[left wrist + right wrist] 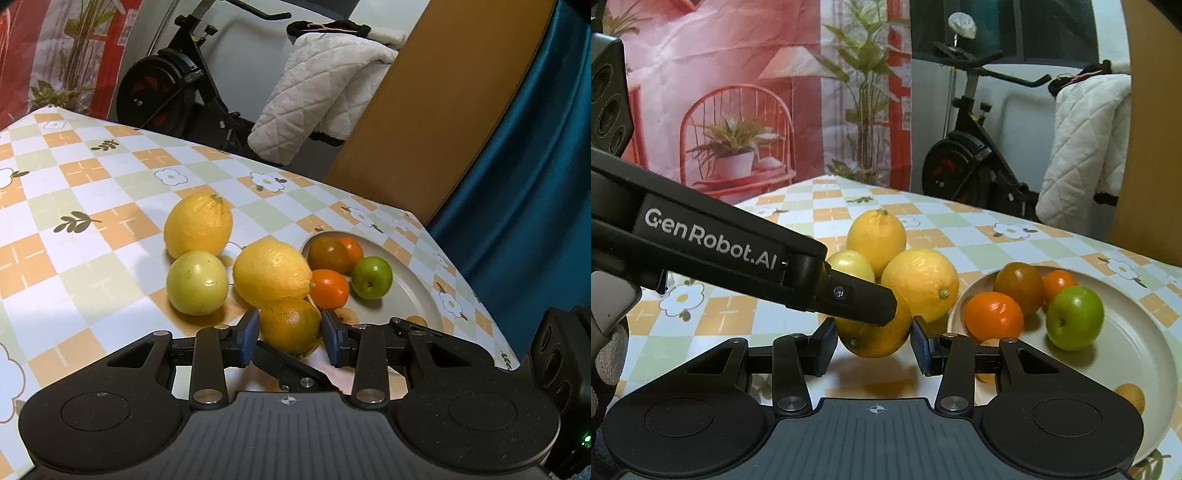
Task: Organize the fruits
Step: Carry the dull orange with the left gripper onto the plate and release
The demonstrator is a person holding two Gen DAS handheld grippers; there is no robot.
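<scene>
I read this as a lived-in home room, not a lab: the table (pixel 960 221) wears a checked orange-and-green floral oilcloth. Just behind the table stands an exercise bike (pixel 971 155) with a quilted white garment (pixel 1086 147) draped over its handlebar. Behind the table's far corner hangs a red printed backdrop (pixel 720 92) of potted plants; beside the table falls a teal curtain (pixel 535 166).
</scene>
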